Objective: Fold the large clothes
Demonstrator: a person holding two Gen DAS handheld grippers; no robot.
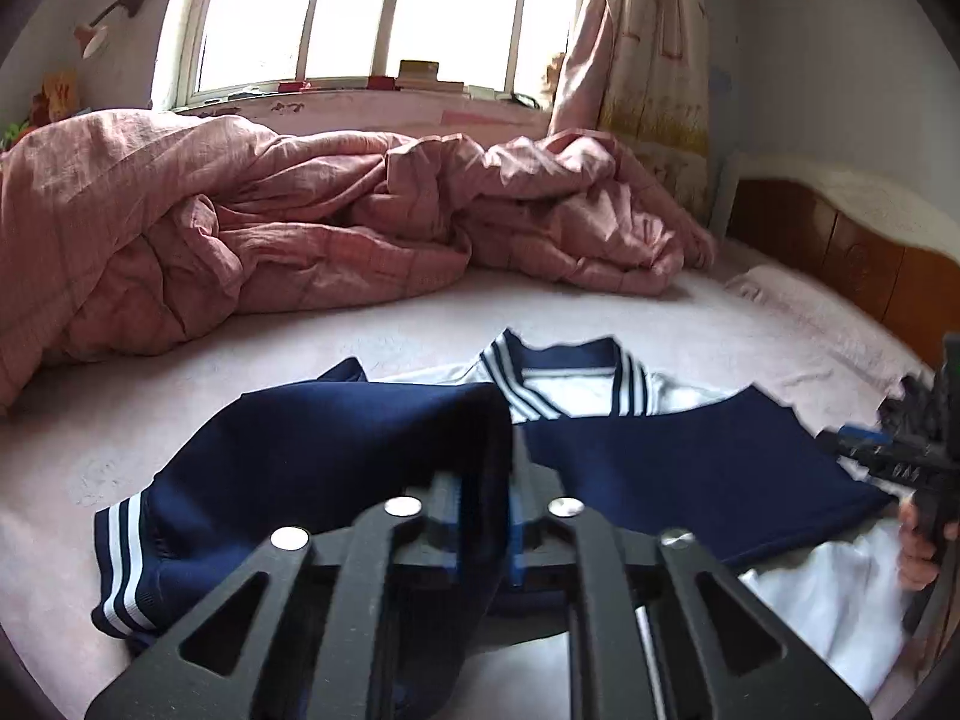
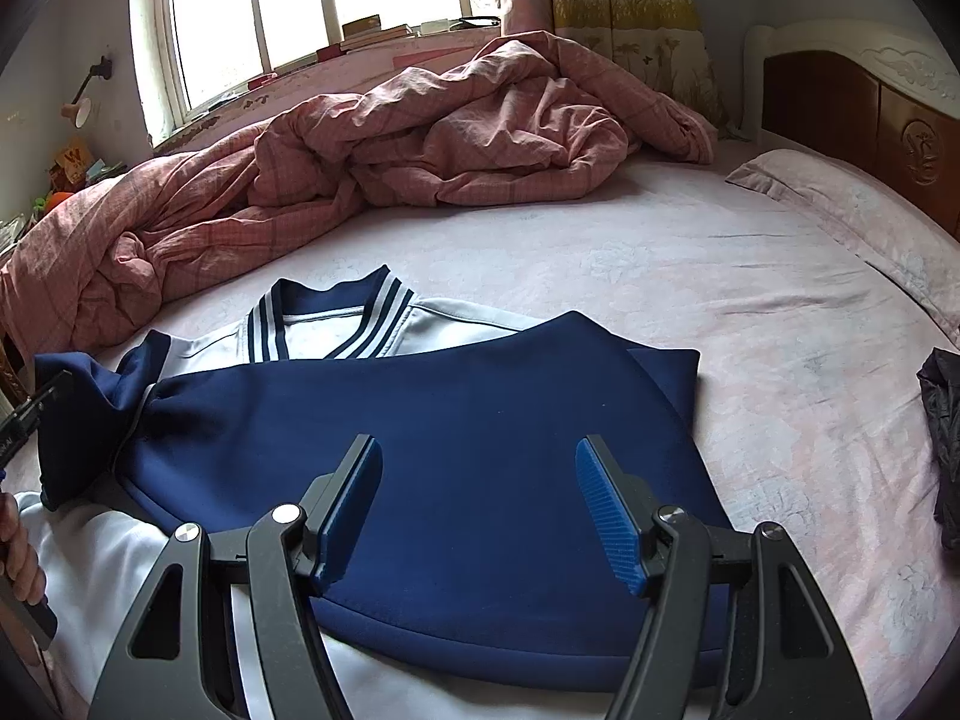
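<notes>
Around the jacket [image 2: 456,468] the pink bedsheet [image 2: 690,276] lies bare on the right and on the far side, giving broad room to pass there. The far edge of that room is closed off by the heaped pink quilt [image 2: 420,138], which runs from the far left to near the curtain [image 2: 624,6]. At far right the wooden headboard [image 2: 864,114] walls the bed, with a flat pillow [image 2: 852,210] before it. A dark crumpled thing [image 2: 945,432] sits at the right edge. On the left, the left gripper [image 1: 485,531] pinches a raised sleeve [image 1: 360,450], crowding that side.

Black hand-held gripper [image 2: 478,516], blue pads [image 2: 615,516]
</notes>
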